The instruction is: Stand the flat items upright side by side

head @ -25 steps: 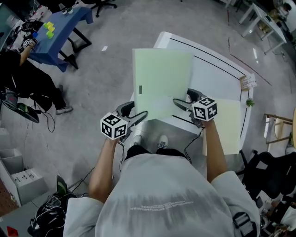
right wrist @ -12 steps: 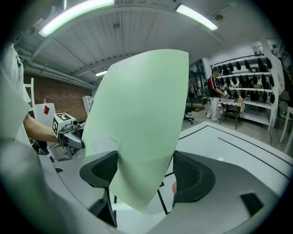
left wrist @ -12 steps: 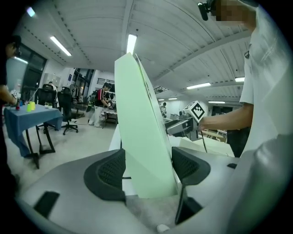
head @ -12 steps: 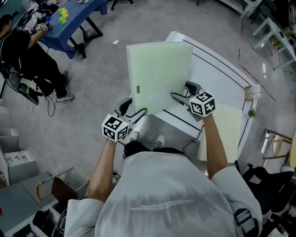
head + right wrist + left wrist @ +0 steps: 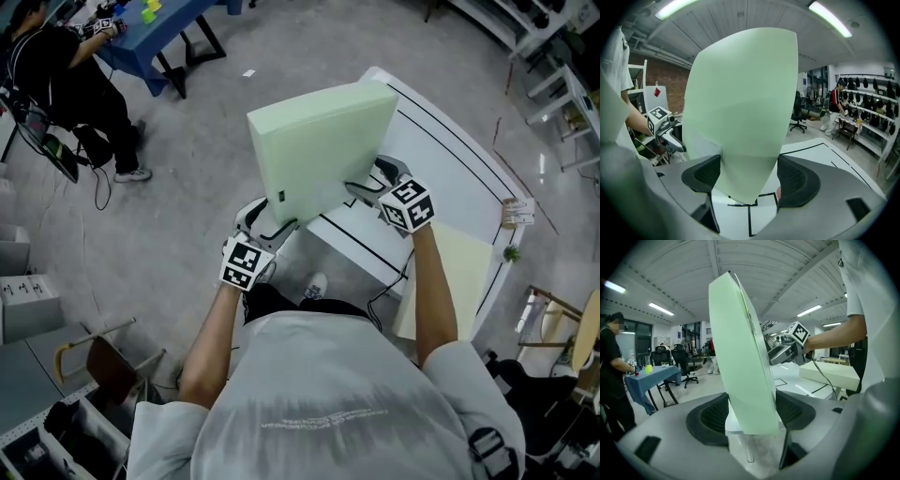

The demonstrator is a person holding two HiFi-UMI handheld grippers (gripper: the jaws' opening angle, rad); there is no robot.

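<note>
Pale grey short-sleeved T-shirt (image 5: 328,394)

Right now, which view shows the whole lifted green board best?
Head view: the whole green board, tilted, with the left gripper and right gripper clamping its near edge. Left gripper view shows it almost edge-on between the jaws; right gripper view shows its broad face close up.

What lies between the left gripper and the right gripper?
A pale green slab; the left gripper and right gripper each hold its lower edge. The head view shows it.
</note>
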